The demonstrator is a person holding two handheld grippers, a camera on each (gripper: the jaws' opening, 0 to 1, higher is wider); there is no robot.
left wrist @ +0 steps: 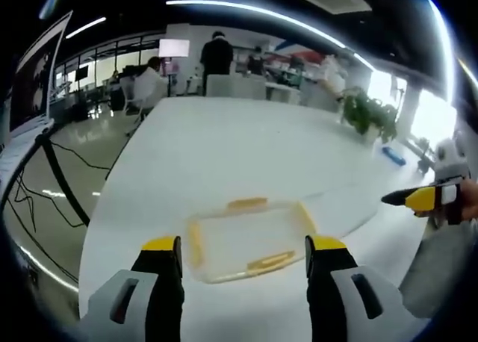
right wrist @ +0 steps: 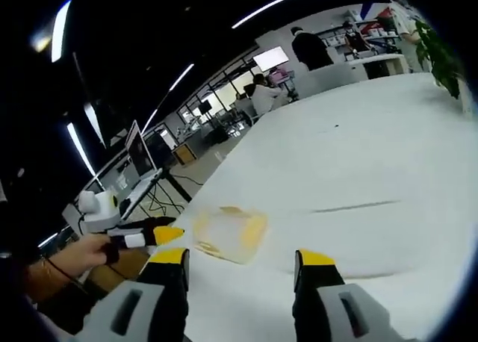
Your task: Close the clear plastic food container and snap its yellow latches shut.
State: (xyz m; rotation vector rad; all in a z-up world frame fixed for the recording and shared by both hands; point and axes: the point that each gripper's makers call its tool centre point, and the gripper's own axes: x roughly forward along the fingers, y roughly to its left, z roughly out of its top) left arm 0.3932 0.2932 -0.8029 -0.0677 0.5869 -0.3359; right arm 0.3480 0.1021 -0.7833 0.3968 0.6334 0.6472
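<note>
Approach step: container sits on counter, left gripper and right gripper fingers apart, empty; next likely press yellow latches.

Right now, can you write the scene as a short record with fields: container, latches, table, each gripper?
container: clear plastic container, flat on the table, lid seems on
latches: yellow latches on its sides; snapped or not, cannot tell
table: white table, long
left gripper: left gripper, jaws open, just short of the container, apart from it
right gripper: right gripper, jaws open, holding nothing, container beyond them
background: potted plant at the far table edge; people beyond it
</note>
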